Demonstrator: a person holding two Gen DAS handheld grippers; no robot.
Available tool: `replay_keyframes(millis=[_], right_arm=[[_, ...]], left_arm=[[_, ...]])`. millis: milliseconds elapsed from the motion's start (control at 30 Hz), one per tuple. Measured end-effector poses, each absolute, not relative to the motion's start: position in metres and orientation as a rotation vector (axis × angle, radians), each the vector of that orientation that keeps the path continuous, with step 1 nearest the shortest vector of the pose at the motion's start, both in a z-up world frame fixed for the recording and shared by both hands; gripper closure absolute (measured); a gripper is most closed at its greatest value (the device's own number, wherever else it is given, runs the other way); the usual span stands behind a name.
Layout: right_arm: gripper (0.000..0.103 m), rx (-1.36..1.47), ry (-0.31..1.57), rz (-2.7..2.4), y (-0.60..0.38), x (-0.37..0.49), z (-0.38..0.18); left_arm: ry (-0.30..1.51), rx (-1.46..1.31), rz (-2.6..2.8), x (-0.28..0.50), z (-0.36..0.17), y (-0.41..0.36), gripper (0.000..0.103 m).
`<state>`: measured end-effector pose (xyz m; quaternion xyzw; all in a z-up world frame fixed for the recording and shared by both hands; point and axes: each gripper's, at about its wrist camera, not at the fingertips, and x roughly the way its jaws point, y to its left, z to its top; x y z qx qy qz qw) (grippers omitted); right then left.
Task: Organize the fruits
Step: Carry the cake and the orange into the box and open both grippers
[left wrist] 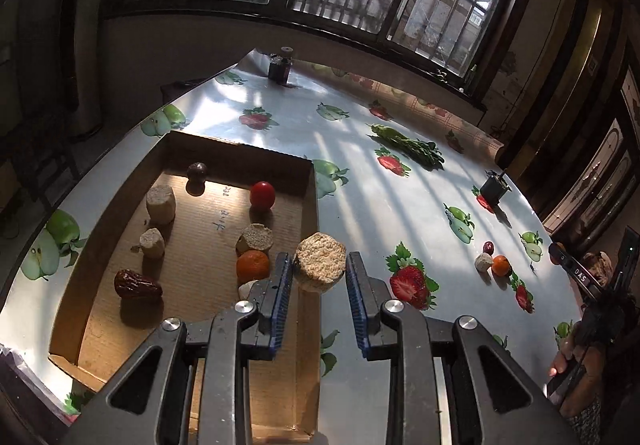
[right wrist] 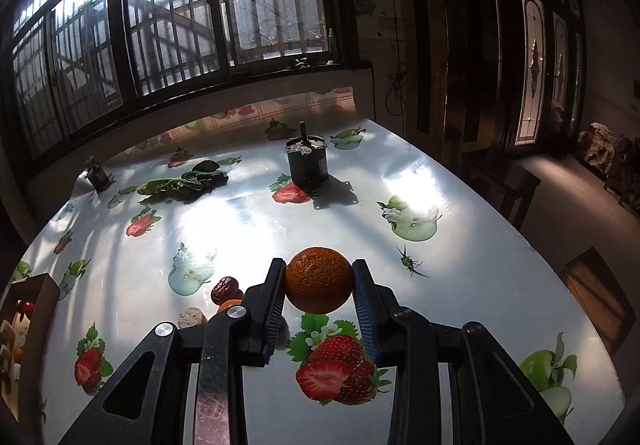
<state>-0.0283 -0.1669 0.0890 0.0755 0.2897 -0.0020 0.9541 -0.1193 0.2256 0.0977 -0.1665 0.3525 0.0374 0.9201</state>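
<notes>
Left tool gripping porous beige chunk, right tool gripping dimpled round orange

Left gripper: dark grey metal linkage arms w/ silver round screws, black fingers w/ blue ribbed pads. Right gripper: same build, black arms.

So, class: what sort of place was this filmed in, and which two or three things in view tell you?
Most likely a room in a home, perhaps a dining area. A table with a fruit-print tablecloth stands beneath barred windows, and a door with patterned glass leads off on the right.
</notes>
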Motion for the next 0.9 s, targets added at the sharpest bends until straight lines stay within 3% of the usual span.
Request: replay_keyframes(millis=[200, 533, 900], right_arm=[[0.067, 0.095, 0.646, 0.379, -0.048, -0.063, 0.110], [0.067, -0.084, 0.809, 0.829, 0.136, -0.111, 0.071], [0.066, -0.205, 0.920, 0.867, 0.189, -0.109, 0.026]], left_arm=[[0.811, -0.370, 0.229, -0.138, 0.064, 0.289, 0.076], [0.959, -0.348, 0.312, -0.137, 0.023, 0.317, 0.076], [0.909, -0.443, 0.294, -0.141, 0.026, 0.329, 0.075]])
